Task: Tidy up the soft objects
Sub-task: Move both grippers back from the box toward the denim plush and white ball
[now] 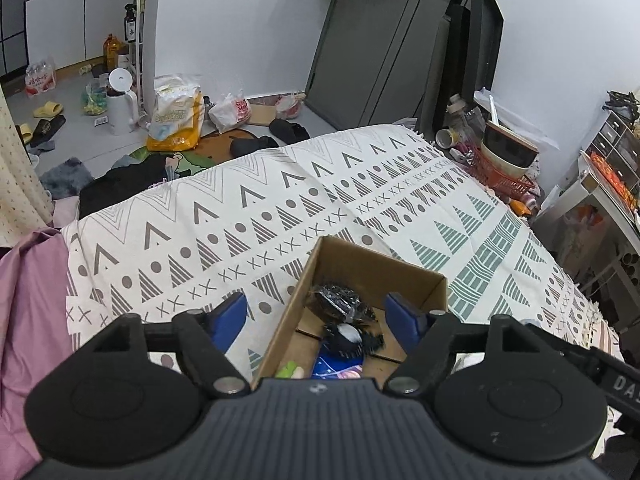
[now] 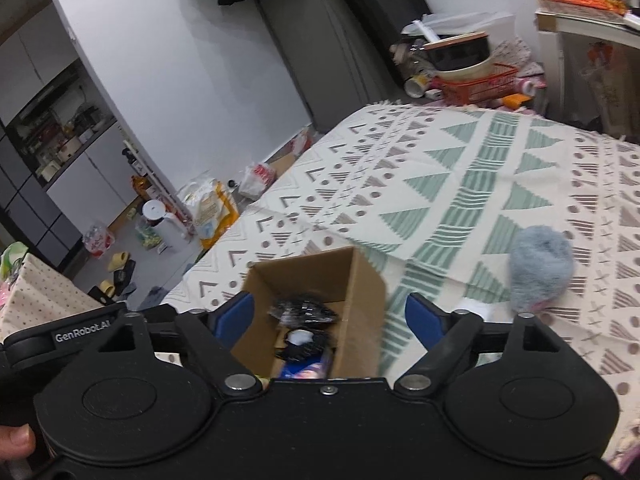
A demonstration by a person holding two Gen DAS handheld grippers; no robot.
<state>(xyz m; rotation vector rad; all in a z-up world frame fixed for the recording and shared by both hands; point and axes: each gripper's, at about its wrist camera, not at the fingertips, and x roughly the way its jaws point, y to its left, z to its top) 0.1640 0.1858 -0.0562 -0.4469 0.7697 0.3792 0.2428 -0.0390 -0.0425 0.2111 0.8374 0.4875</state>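
Observation:
An open cardboard box [image 1: 352, 256] [image 2: 364, 284] sits on the patterned bedspread [image 1: 280, 200] [image 2: 440, 184]. Inside lie a black plastic-wrapped bundle [image 1: 338, 298] [image 2: 302, 312], a black fringed piece with a white centre [image 1: 351, 336] [image 2: 302, 340], a blue packet [image 1: 340, 368] [image 2: 306, 368] and a green item [image 1: 290, 371]. A fluffy grey-blue soft object [image 2: 540, 268] lies on the bedspread to the box's right. My left gripper [image 1: 320, 320] hovers open over the box with nothing between its blue fingers. My right gripper [image 2: 330, 320] is open too, spanning the box's right wall.
A pink sheet [image 1: 28, 300] lies left of the bedspread. Past the bed's far end stands a red basket [image 1: 500, 176] [image 2: 476, 88] with a bowl. Bags, a white kettle [image 1: 120, 104], bottles and slippers litter the floor. A thumb [image 2: 14, 440] shows at the lower left.

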